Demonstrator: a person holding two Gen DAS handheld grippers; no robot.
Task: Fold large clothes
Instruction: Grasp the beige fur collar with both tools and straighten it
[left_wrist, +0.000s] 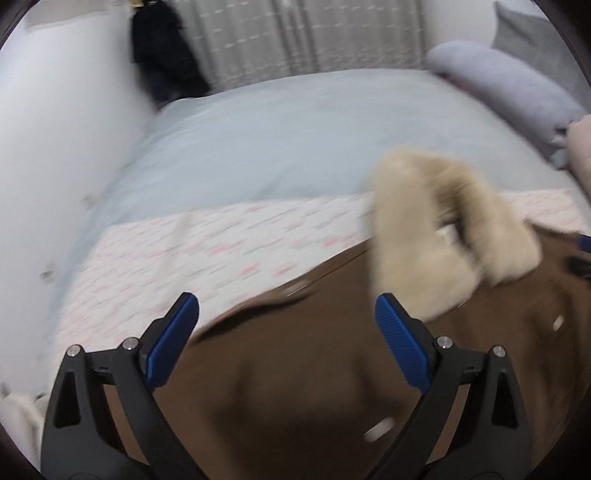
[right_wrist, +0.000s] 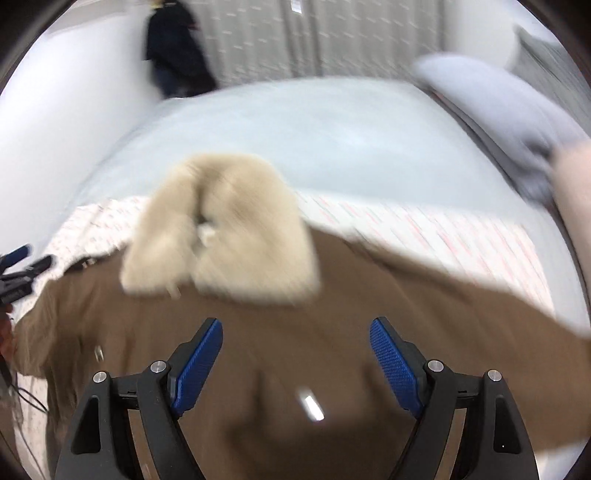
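A brown coat (left_wrist: 314, 376) with a cream fur collar (left_wrist: 447, 236) lies spread on the bed, blurred by motion. My left gripper (left_wrist: 288, 332) hovers over the coat's left part, jaws wide open with nothing between the blue pads. In the right wrist view the same coat (right_wrist: 295, 332) fills the lower half, with its collar (right_wrist: 221, 229) straight ahead. There my right gripper (right_wrist: 297, 354) stands open above the coat's body, empty. The left gripper (right_wrist: 37, 256) shows at the left edge of that view, beside the coat's sleeve.
The coat rests on a pink-patterned white blanket (left_wrist: 184, 251) over a pale blue sheet (left_wrist: 295, 129). A grey pillow (left_wrist: 498, 85) lies at the back right. A dark garment (left_wrist: 162, 55) hangs by the curtain (left_wrist: 295, 33). A white wall (left_wrist: 55, 147) runs along the left.
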